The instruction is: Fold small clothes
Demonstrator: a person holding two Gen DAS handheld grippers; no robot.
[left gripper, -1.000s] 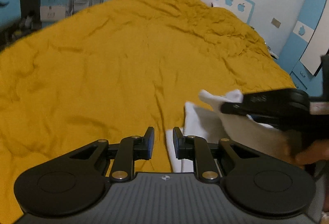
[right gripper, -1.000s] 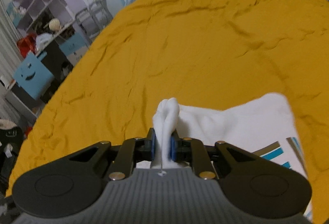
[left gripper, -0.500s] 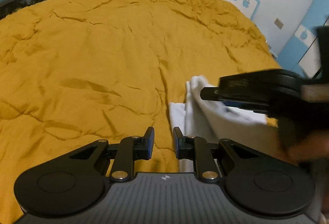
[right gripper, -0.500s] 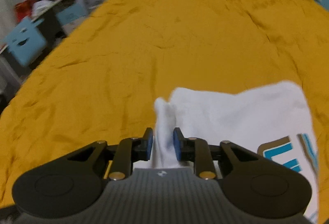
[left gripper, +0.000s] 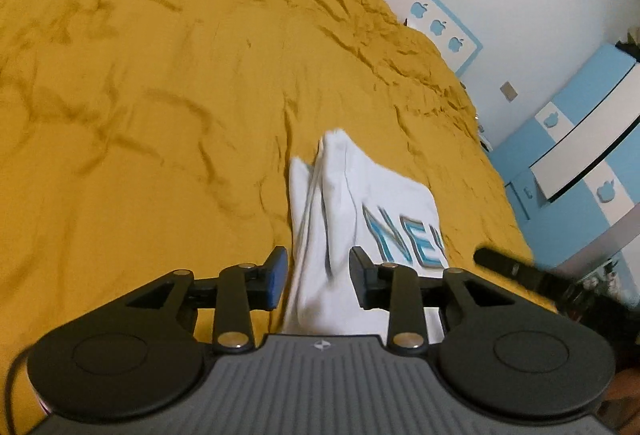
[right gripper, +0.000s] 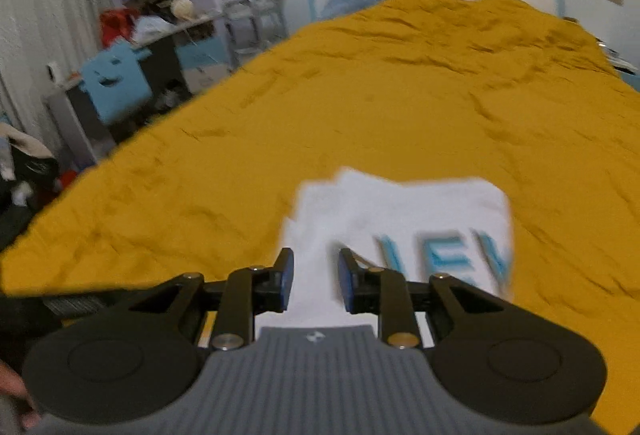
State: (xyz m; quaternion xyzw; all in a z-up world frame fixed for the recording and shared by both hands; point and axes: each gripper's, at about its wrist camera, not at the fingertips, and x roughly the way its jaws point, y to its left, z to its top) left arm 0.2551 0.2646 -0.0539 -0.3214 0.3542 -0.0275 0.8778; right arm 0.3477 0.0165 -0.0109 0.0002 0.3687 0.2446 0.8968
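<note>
Light: soft and even indoor light, a bit dim; the source is not visible.
Shadows: weak, only in the creases of the yellow bedcover (left gripper: 160, 139).
Glare: a small shine on the metal pins of the gripper arms.
Blur: motion blur in both views; the white garment (right gripper: 404, 219) is smeared, its blue letters unsharp.
Distortion: strong fisheye bending, dark corners.
</note>
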